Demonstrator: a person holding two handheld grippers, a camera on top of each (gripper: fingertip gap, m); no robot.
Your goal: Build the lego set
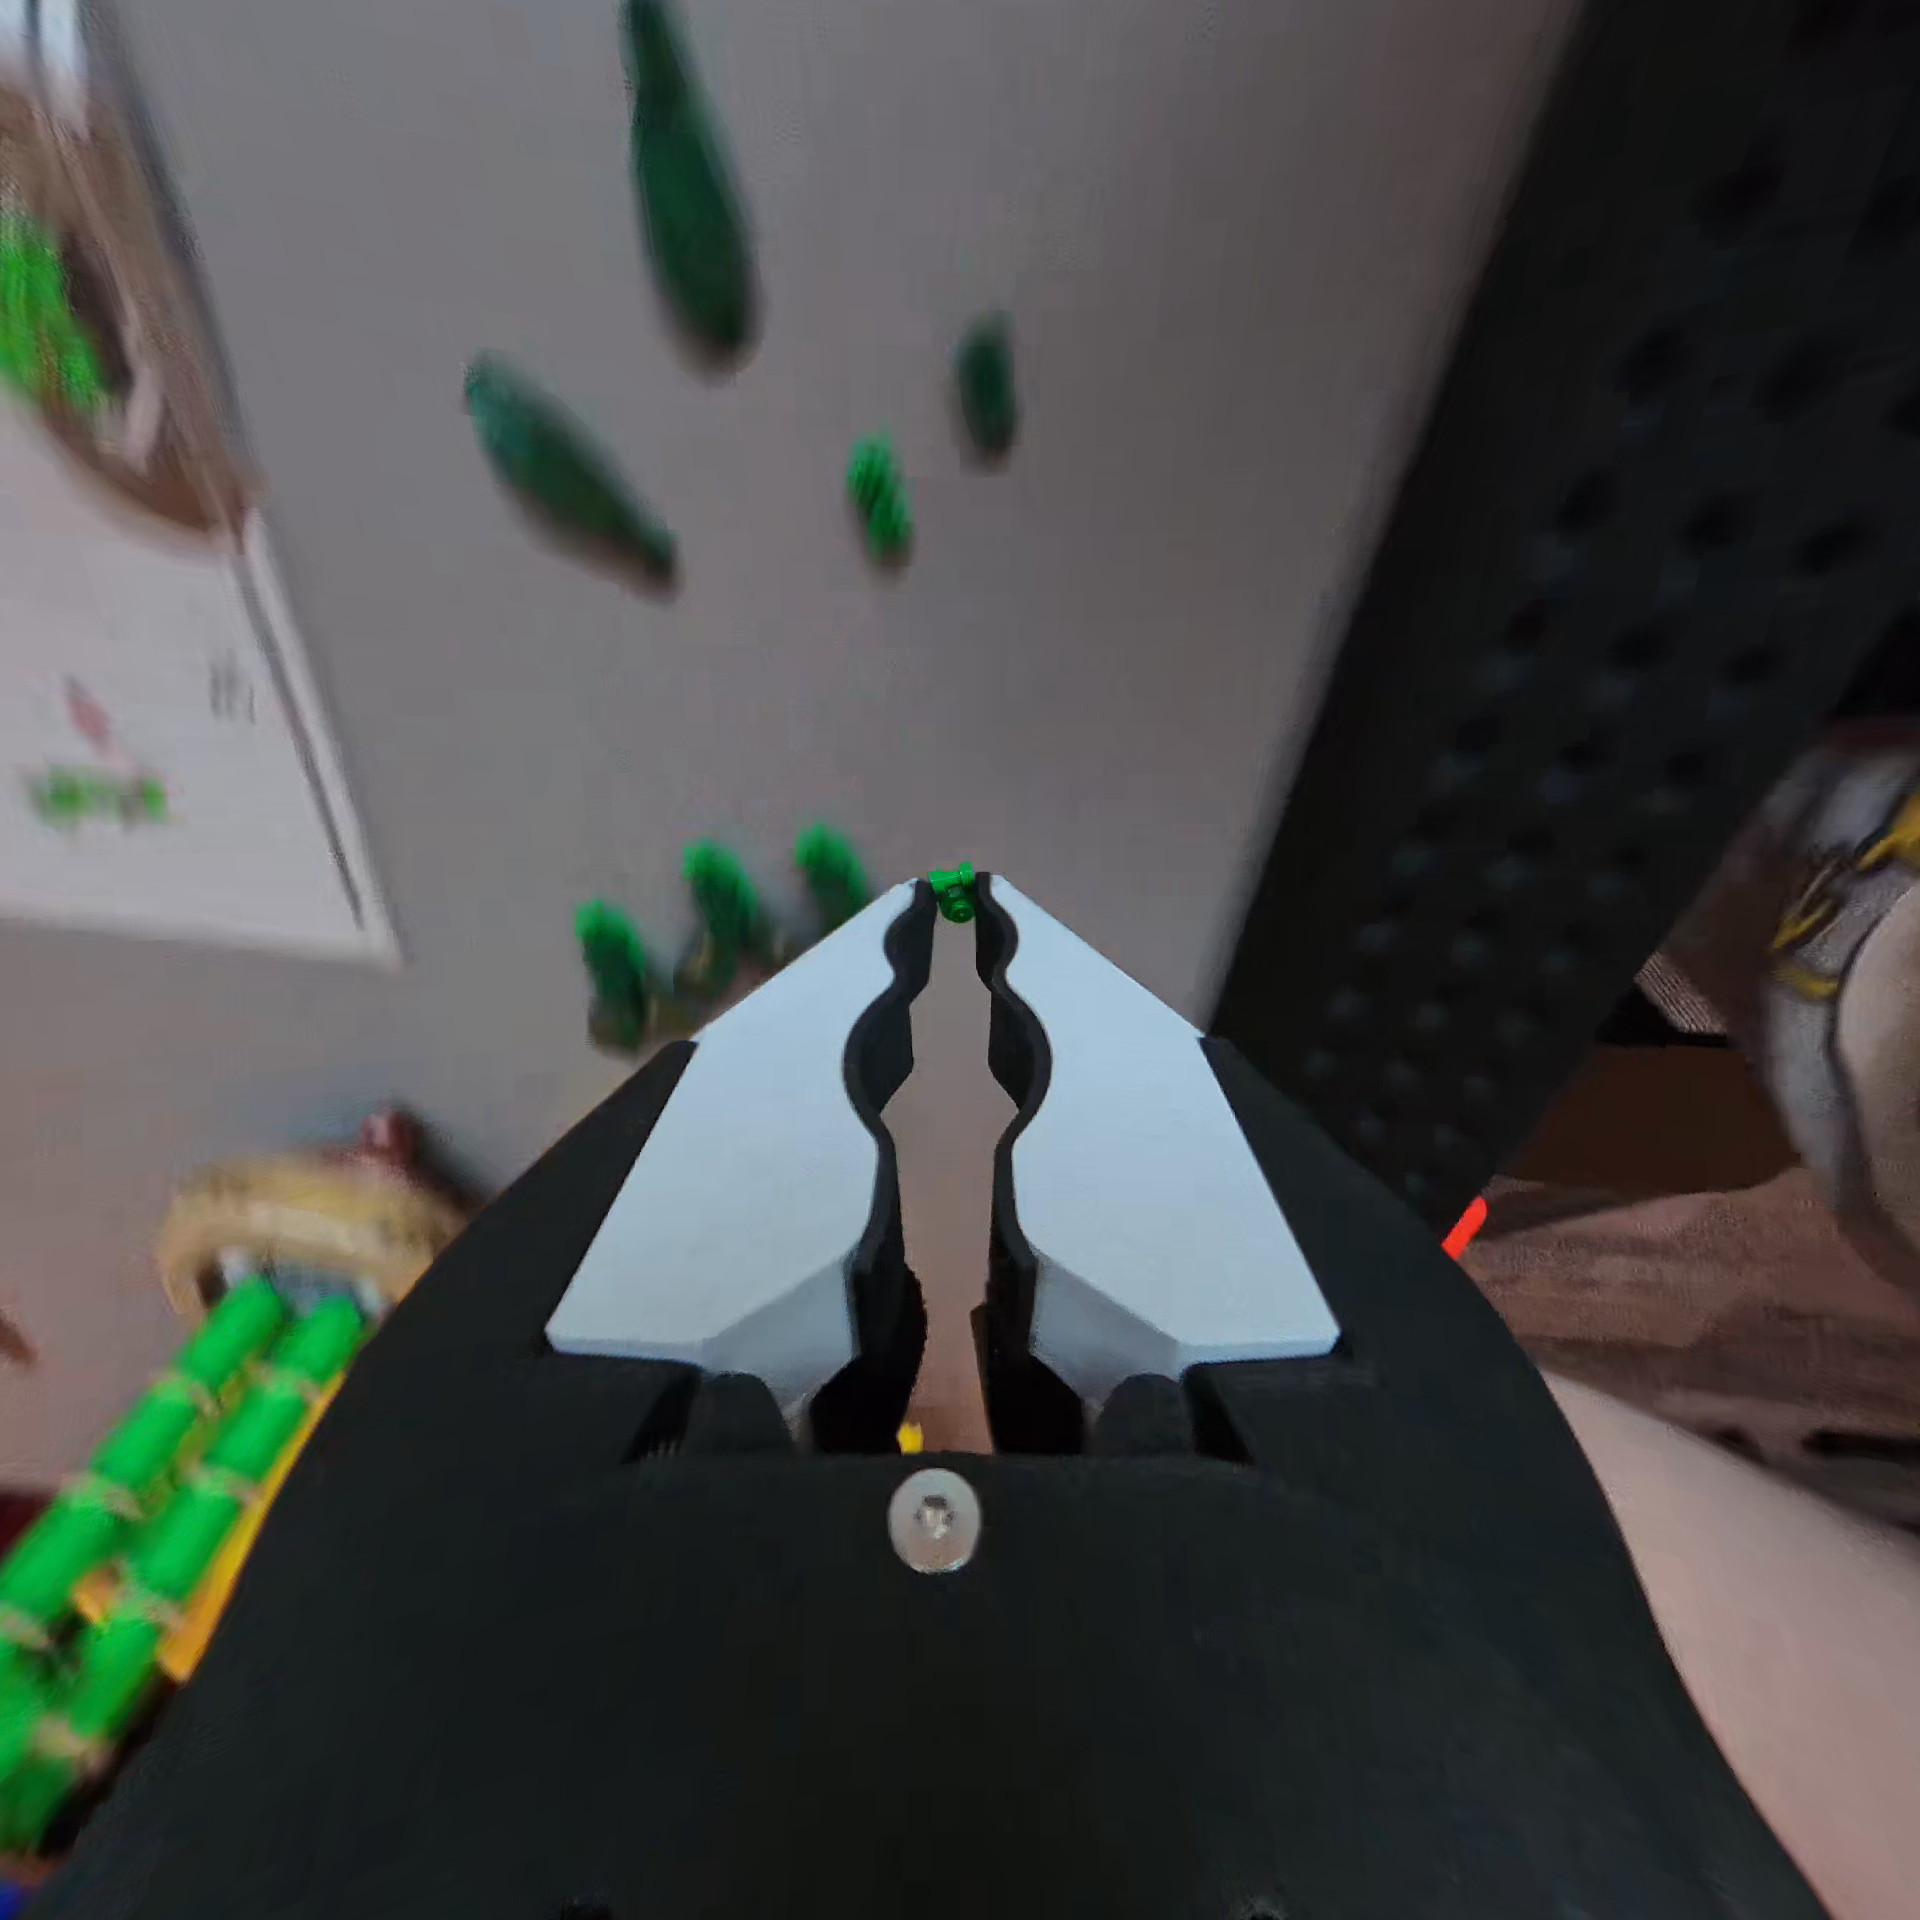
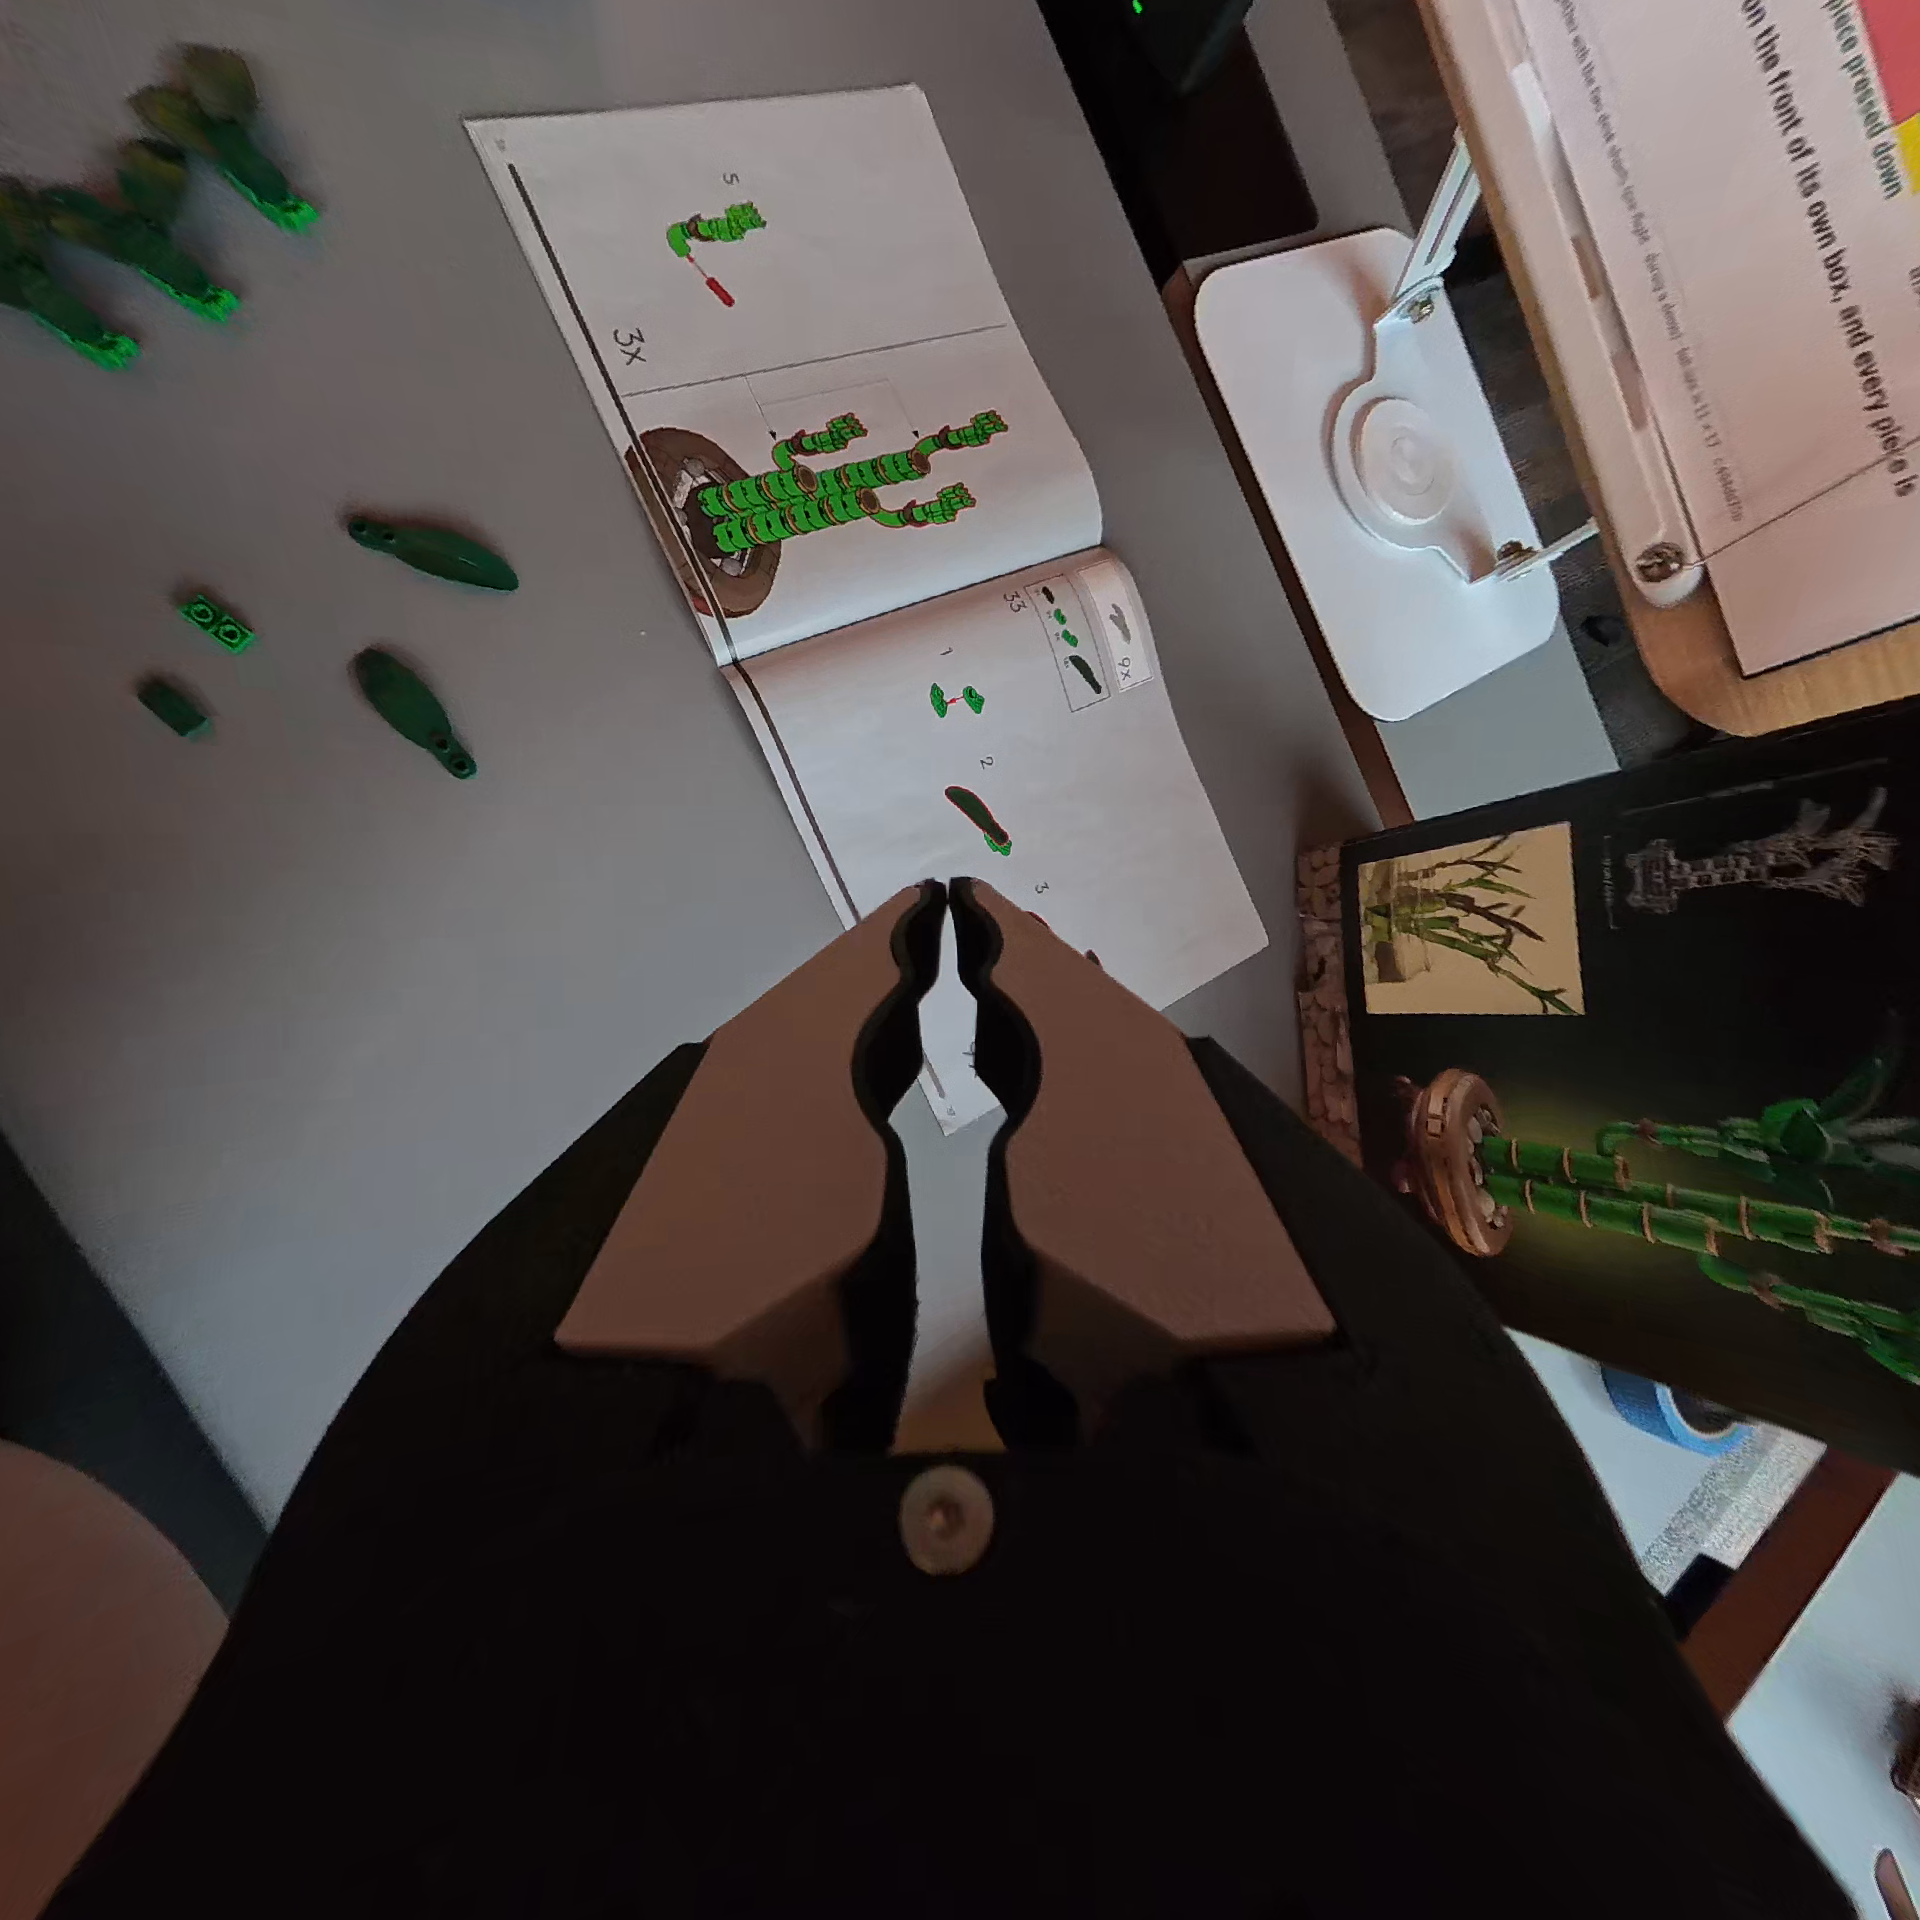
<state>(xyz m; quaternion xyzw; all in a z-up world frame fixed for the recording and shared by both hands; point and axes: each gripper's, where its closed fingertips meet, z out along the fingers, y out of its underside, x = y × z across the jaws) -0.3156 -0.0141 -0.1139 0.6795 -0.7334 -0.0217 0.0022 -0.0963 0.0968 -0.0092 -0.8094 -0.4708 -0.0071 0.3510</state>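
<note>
Centrally, held piece: a tiny bright green lego piece (image 1: pixel 952 894) sat pinched at the very tips of the left gripper (image 1: pixel 953 896), raised above the grey table (image 1: pixel 436 312).
Left gripper: its pale fingers (image 1: pixel 769 1122) were closed to a narrow gap around the piece, pointing forward and down over the table.
Right gripper: the right gripper (image 2: pixel 948 896) had its brown fingers (image 2: pixel 758 1174) brought together at the tips with nothing between them, poised above the lower page of the open instruction booklet (image 2: pixel 831 260).
Loose parts: two dark green leaf pieces (image 2: pixel 431 553) lay apart on the table, with a small green plate (image 2: pixel 216 621) and a darker small brick (image 2: pixel 175 708) to their left.
Sub-assemblies: several green sprigs (image 2: pixel 156 249) lay grouped at the far left; they were blurred.
Partial model: green bamboo stalks (image 1: pixel 135 1475) rose from a tan base (image 1: pixel 301 1216), low at the left of the left wrist view.
Surroundings: the dark set box (image 2: pixel 1621 1091) stood right of the booklet, beyond it a white stand (image 2: pixel 1382 468).
</note>
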